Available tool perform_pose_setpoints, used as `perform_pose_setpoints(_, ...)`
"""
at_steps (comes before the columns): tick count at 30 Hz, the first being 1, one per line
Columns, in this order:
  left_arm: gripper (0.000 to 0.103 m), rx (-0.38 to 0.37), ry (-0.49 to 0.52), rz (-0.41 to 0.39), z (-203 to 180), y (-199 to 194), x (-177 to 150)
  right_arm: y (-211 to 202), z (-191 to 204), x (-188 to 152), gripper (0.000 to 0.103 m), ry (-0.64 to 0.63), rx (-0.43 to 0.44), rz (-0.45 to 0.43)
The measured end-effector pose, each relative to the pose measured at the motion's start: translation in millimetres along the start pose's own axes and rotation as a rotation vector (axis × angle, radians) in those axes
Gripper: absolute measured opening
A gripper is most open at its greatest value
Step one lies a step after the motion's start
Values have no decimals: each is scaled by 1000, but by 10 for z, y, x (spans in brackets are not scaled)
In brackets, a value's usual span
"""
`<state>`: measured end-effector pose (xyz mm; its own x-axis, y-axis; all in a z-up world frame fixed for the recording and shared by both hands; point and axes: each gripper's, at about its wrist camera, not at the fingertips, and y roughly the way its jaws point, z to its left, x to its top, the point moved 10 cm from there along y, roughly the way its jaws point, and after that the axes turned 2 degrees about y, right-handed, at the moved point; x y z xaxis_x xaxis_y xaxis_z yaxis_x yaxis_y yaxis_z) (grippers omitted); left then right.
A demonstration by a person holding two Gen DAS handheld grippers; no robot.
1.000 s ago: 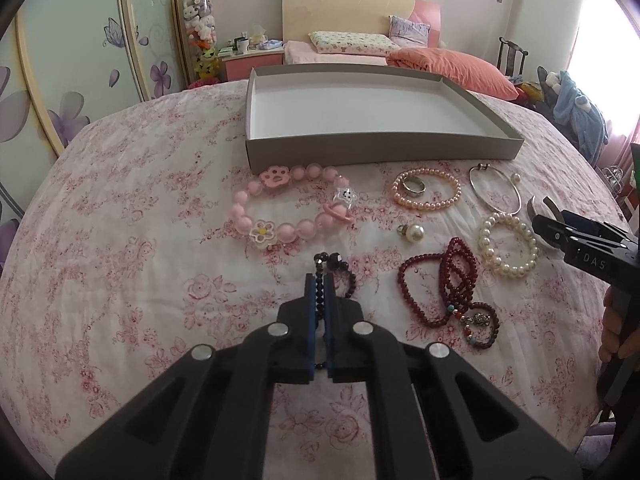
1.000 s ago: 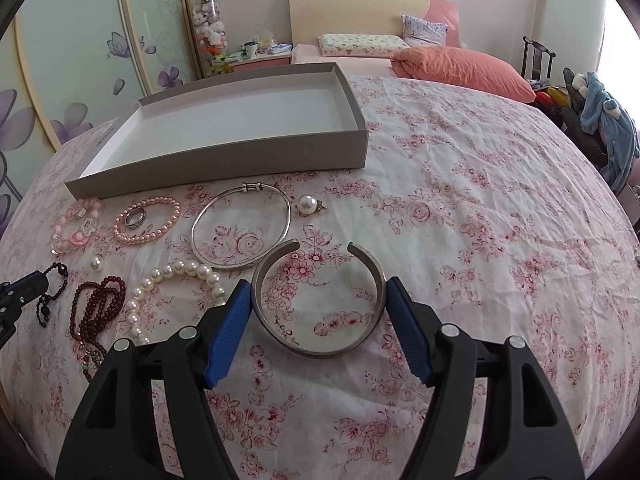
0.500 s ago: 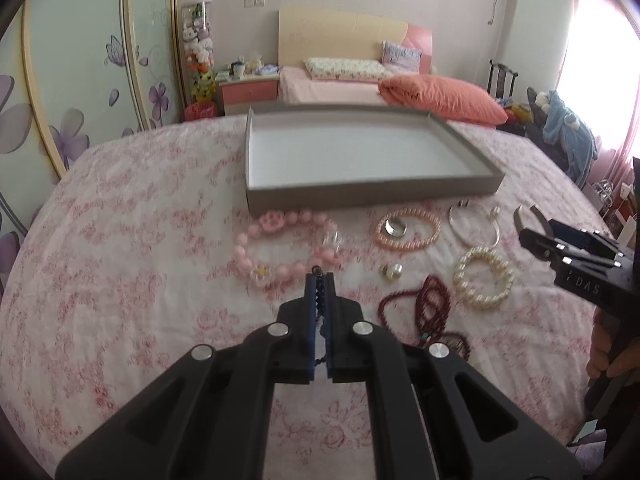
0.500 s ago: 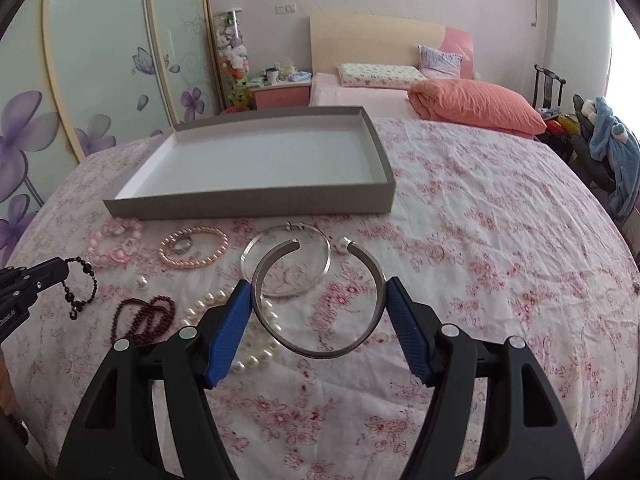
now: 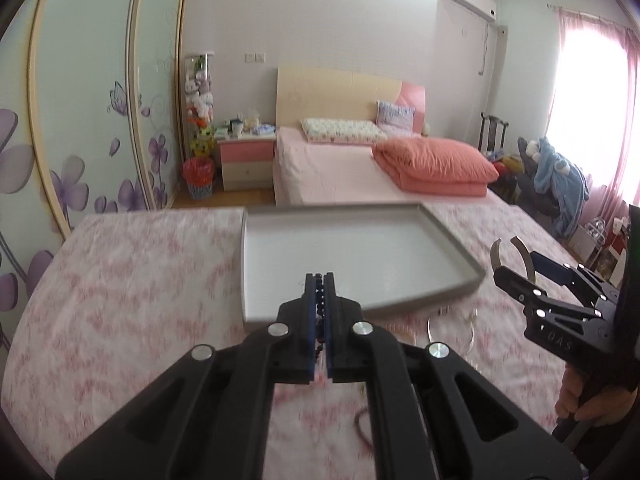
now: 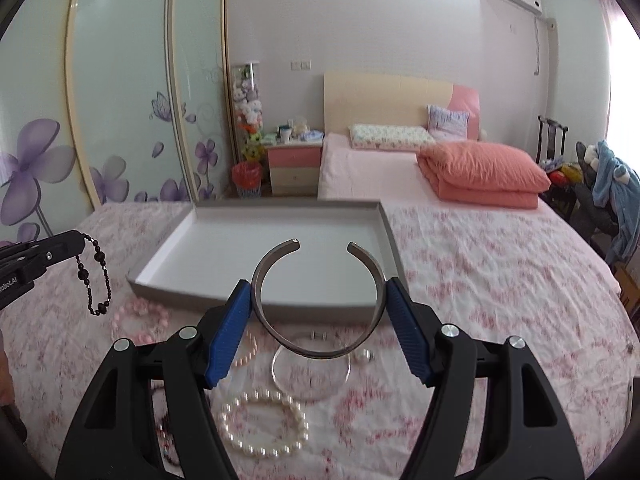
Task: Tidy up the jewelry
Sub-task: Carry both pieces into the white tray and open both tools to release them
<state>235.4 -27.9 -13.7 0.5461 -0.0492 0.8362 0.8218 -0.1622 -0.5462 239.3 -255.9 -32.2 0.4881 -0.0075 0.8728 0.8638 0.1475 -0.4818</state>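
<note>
My left gripper [image 5: 319,280] is shut on a black bead bracelet [image 5: 319,300], which hangs from its tip in the right wrist view [image 6: 96,276], raised above the bed. My right gripper [image 6: 318,292] is shut on an open silver cuff bangle [image 6: 316,344], held in the air in front of the grey tray [image 6: 208,300]; the cuff also shows in the left wrist view [image 5: 496,256]. The tray [image 5: 460,288] has a white inside with nothing in it. On the floral bedspread lie a white pearl bracelet [image 6: 240,444], a thin silver hoop [image 6: 280,380] and a pink bead bracelet [image 6: 136,312].
A dark red bead strand [image 5: 362,436] lies low on the bedspread. A small pearl charm [image 6: 366,355] sits by the hoop. A second bed with an orange quilt [image 6: 480,176], a nightstand [image 6: 294,168] and a wardrobe stand behind the tray.
Both grippers have risen from the bedspread and moved toward the tray, the left carrying the black bracelet and the right carrying the silver cuff.
</note>
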Motion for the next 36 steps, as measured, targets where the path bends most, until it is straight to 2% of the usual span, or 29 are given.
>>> perform_pose_setpoints(5,5,5,-12,-30,0,265,279,198,-7,307,68,-10,-17,-69)
perform_pose_setpoints(11,5,6,-30,25,34,806,431,627,-14,464,68,4,-11,-45)
perform_pose_setpoints(17,5,11,-59,82,152,1326,425,1191,-17,389,68,17,-7,54)
perform_pose_setpoints(22,5,13,-68,130,198,1659,313,1592,17,180,68,7,-10,193)
perform_pose_setpoints(26,5,18,-70,165,246,1873,247,1775,-1,47,68,17,-21,281)
perform_pose_setpoints(30,5,24,-82,188,273,1983,189,1879,-27,-37,69,34,-30,323)
perform_pose_setpoints(32,8,23,-89,197,283,1999,179,1829,-42,-45,71,42,-22,317)
perform_pose_setpoints(33,13,17,-93,196,292,1986,183,1788,-53,-33,78,44,-21,307)
perform_pose_setpoints(34,20,18,-95,193,308,1968,188,1754,-63,-14,79,48,-19,295)
perform_pose_setpoints(36,24,30,-106,180,364,1913,207,1648,-98,39,79,59,-10,268)
